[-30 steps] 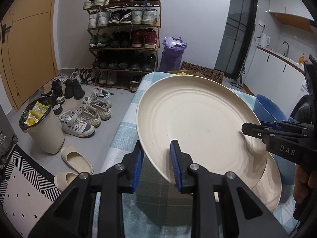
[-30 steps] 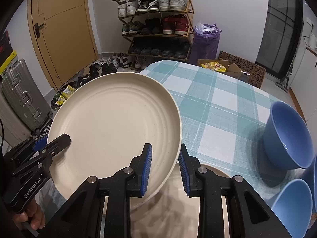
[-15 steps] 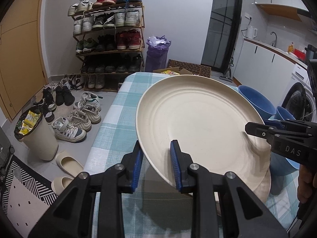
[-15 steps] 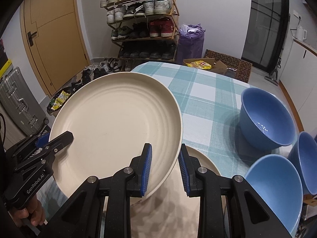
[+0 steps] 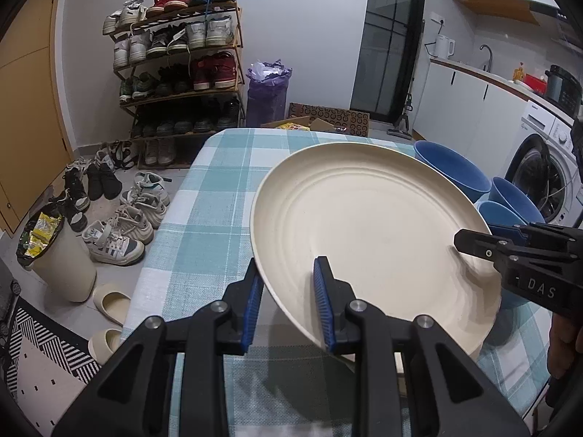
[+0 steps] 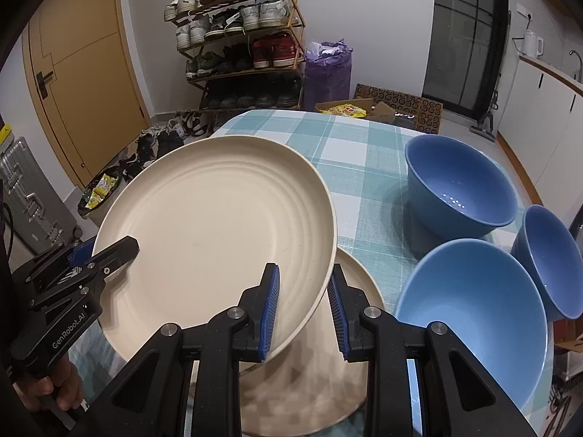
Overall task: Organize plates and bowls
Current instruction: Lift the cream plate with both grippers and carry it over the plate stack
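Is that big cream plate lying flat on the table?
No, the cream plate is held tilted above the table, pinched at its rim by both tongs, over a second plate.

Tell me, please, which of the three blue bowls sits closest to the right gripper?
The front blue bowl, just right of the right gripper; the other two bowls stand behind it.

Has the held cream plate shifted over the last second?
Yes. The cream plate has travelled right across the table, toward the blue bowls.
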